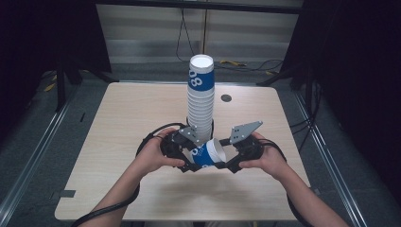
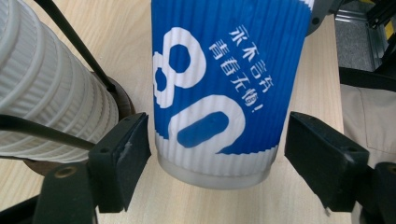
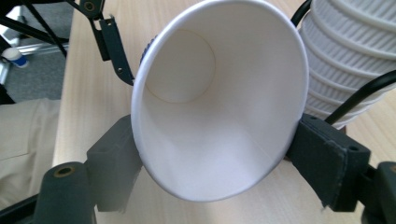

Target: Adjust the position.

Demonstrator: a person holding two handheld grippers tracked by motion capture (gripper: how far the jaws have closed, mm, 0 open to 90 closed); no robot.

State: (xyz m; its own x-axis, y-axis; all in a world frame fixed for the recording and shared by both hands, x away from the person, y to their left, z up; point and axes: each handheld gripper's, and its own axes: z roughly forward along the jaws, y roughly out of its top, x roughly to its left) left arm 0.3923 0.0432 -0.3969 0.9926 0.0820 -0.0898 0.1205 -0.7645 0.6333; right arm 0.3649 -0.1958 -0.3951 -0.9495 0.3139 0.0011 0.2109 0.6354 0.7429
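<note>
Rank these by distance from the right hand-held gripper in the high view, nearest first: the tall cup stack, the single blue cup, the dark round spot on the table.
1. Single blue cup: lying sideways, its rim between the right hand-held gripper jaws.
2. Tall cup stack: upright, just behind the hands.
3. Dark round spot: farther back on the table.

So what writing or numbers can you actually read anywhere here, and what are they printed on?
"80" in big white digits, on the blue cup between the two grippers.
Two short lines of white Chinese characters beside the "80" on that cup; too stylised to quote with confidence.
"8" and part of another figure on the top cup of the stack; the rest is turned away.
</note>
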